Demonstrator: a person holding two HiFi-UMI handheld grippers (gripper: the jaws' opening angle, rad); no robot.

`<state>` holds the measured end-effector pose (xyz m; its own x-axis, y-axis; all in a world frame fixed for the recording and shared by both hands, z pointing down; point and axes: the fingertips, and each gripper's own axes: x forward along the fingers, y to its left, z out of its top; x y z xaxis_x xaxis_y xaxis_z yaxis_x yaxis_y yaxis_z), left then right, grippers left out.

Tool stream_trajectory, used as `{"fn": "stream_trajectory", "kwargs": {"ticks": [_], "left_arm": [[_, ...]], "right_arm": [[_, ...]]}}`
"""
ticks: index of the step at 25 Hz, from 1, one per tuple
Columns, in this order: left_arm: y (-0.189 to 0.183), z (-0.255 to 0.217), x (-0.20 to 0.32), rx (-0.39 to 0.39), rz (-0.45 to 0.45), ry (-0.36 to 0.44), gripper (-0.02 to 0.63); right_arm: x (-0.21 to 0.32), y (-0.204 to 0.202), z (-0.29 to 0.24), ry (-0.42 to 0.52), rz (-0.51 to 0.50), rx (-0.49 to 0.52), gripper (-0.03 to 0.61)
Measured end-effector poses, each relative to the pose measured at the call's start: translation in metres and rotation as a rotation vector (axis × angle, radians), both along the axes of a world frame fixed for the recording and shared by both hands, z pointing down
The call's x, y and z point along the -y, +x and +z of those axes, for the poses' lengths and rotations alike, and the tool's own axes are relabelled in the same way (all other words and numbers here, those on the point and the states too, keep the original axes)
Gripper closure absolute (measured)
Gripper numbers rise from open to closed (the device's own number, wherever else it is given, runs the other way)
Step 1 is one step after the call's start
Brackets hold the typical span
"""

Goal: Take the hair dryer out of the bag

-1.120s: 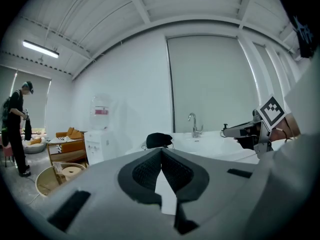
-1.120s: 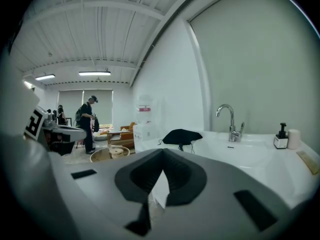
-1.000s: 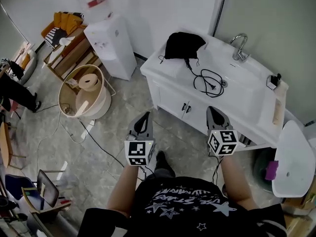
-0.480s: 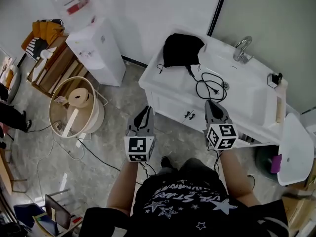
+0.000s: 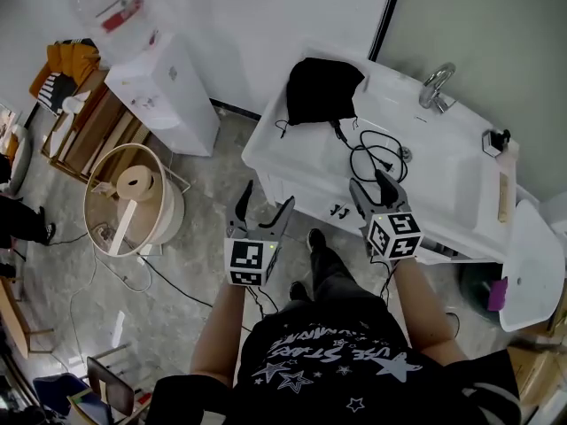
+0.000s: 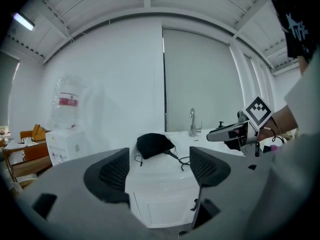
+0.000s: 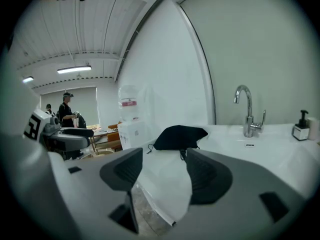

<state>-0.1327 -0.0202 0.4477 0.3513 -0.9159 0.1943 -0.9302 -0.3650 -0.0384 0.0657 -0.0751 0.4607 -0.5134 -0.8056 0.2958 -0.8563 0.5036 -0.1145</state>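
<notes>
A black drawstring bag (image 5: pixel 323 89) lies on the left end of the white vanity top (image 5: pixel 297 153). A black power cord (image 5: pixel 376 153) runs out of it and coils beside the basin. The hair dryer itself is hidden inside the bag. My left gripper (image 5: pixel 266 198) hangs over the floor in front of the vanity's left corner, jaws opening, nothing between them. My right gripper (image 5: pixel 369 184) is over the vanity's front edge, jaws opening and empty. The left gripper view shows the bag (image 6: pixel 154 144) ahead between the jaws; the right gripper view shows the bag (image 7: pixel 179 135) too.
A chrome faucet (image 5: pixel 434 85) and a soap bottle (image 5: pixel 496 140) stand at the back of the vanity. A white water dispenser (image 5: pixel 159 96) stands to the left. A round bin (image 5: pixel 133 204) with a paper roll sits on the floor beside cables.
Both grippers went from shut to open. Both moved forward toward the vanity, and the view shifted closer to it.
</notes>
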Motion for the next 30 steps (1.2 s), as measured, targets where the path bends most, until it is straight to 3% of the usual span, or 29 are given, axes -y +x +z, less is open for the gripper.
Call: {"fn": "stream_trajectory", "kwargs": {"ticks": [6, 21, 27, 30], "left_arm": [[0.006, 0.019, 0.058, 0.064, 0.027, -0.068, 0.201], [0.026, 0.102, 0.2, 0.326, 0.087, -0.243, 0.202], [0.027, 0.13, 0.233, 0.335, 0.068, -0.363, 0.275], [0.025, 0.134, 0.249, 0.372, 0.062, -0.365, 0.278]], "right_arm": [[0.048, -0.004, 0.013, -0.032, -0.034, 0.0, 0.259], [0.146, -0.001, 0.056, -0.153, -0.102, -0.012, 0.255], [0.163, 0.003, 0.071, -0.191, -0.104, -0.013, 0.255], [0.168, 0.002, 0.077, -0.207, -0.117, -0.018, 0.256]]}}
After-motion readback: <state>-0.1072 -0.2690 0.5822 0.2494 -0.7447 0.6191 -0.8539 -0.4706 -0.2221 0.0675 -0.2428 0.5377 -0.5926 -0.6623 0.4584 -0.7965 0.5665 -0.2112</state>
